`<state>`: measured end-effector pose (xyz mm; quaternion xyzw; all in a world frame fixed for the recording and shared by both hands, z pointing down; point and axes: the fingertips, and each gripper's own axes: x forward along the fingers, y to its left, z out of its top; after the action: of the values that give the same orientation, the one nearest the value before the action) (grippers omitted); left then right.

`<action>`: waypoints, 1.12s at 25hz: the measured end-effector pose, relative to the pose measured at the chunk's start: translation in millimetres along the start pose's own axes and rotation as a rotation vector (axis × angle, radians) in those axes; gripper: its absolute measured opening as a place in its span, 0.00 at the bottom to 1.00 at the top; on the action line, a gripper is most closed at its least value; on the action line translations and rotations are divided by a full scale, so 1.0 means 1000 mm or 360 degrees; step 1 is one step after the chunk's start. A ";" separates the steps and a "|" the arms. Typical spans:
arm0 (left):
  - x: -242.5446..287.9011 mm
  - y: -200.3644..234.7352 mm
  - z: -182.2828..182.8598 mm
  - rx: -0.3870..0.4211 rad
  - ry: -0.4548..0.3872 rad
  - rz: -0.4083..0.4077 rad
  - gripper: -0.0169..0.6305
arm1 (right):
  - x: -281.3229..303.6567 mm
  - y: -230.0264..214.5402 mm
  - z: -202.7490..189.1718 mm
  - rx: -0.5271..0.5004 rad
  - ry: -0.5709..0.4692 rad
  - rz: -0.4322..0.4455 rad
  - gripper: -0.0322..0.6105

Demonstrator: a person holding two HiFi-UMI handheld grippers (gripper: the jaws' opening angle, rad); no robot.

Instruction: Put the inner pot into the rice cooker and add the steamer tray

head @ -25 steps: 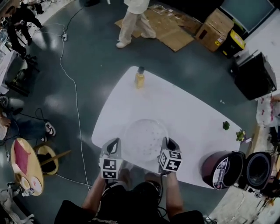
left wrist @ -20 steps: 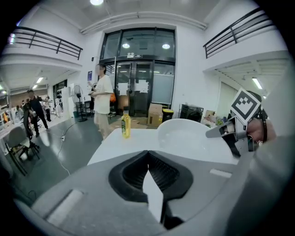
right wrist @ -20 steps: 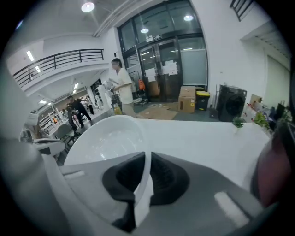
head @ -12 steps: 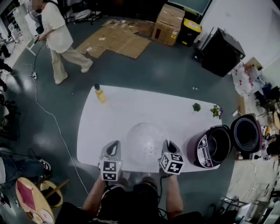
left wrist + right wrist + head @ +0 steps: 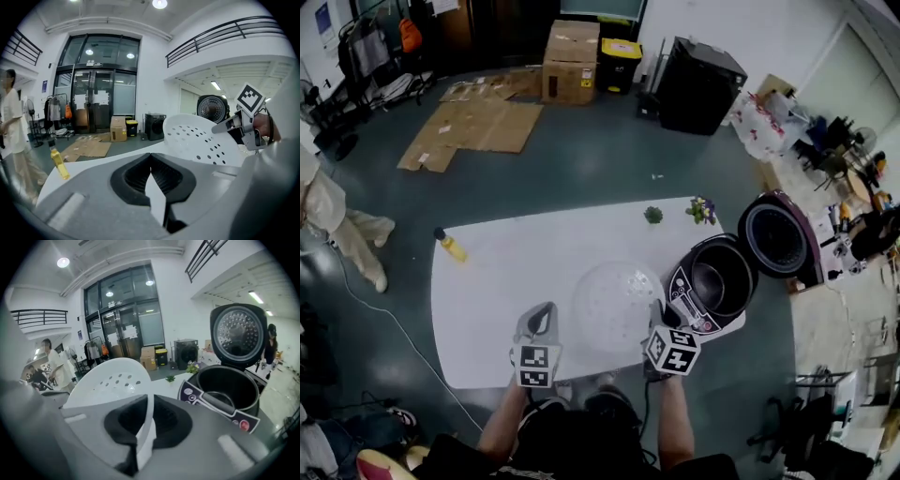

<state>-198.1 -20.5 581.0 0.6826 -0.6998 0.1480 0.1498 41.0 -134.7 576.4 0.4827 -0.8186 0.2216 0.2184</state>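
Observation:
I hold a white perforated steamer tray (image 5: 617, 305) above the white table (image 5: 487, 309), one gripper on each side. My left gripper (image 5: 546, 317) is shut on the tray's left rim, which shows as a thin white edge between the jaws in the left gripper view (image 5: 157, 199). On the opposite rim my right gripper (image 5: 660, 323) is shut too, with the rim pinched between its pads (image 5: 143, 437). The open rice cooker (image 5: 712, 281) stands just right of the tray with its lid (image 5: 781, 234) raised. A dark inner pot (image 5: 229, 383) fills its opening.
A yellow bottle (image 5: 450, 246) stands near the table's left edge. Two small plants (image 5: 653, 215) (image 5: 701, 208) sit at the far edge beside the cooker. Cardboard boxes (image 5: 572, 61) and a black cabinet (image 5: 698, 84) are on the floor beyond; a person (image 5: 337, 225) walks at the left.
Both grippers have carried the tray to the right along the table. The cooker, far off at the right a second ago, now sits right beside the tray.

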 end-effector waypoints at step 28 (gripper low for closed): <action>0.142 -0.192 0.117 0.0343 -0.0165 -0.0598 0.04 | -0.076 -0.263 0.058 0.0522 -0.0351 -0.0648 0.08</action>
<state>-10.3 -202.4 533.6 0.8197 -0.5473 0.1561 0.0646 299.2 -229.4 526.0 0.6874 -0.6768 0.2487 0.0870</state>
